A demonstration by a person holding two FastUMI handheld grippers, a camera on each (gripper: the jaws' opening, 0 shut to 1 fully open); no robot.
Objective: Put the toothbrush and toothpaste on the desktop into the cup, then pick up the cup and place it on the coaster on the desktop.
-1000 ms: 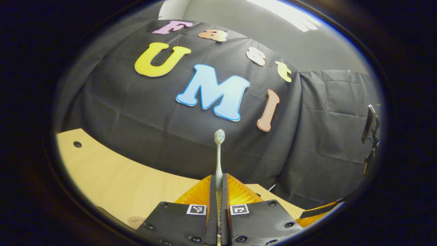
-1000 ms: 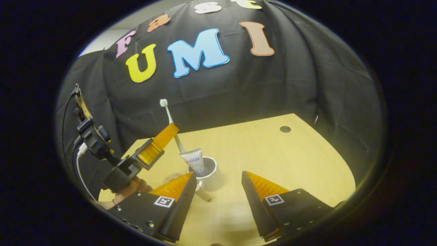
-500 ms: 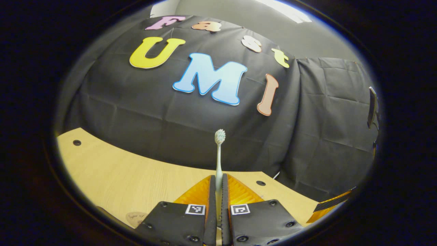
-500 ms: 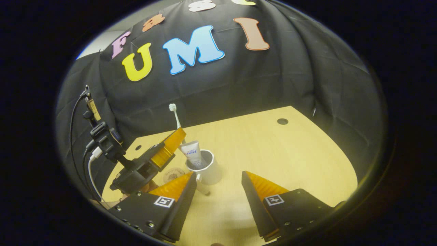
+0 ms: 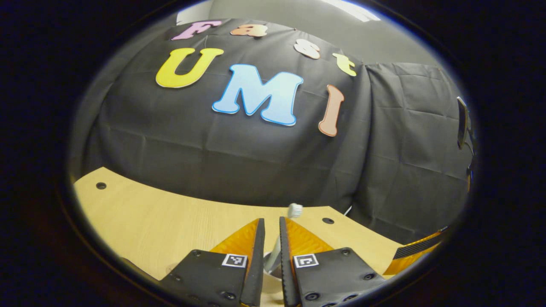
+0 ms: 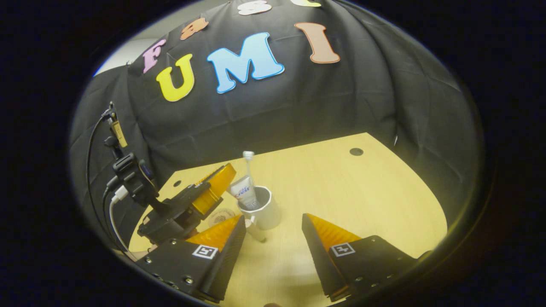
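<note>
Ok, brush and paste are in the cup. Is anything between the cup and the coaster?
Yes, partly. The coaster lies just left of the cup in the right gripper view, and the left gripper hangs over it with jaws open. The right gripper, also open, has bare desktop ahead to the cup.

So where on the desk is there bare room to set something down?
The desk is bare right of the cup, out to the cable hole. Crowded left of the cup: coaster and left tongs; right tongs hover in front.
</note>
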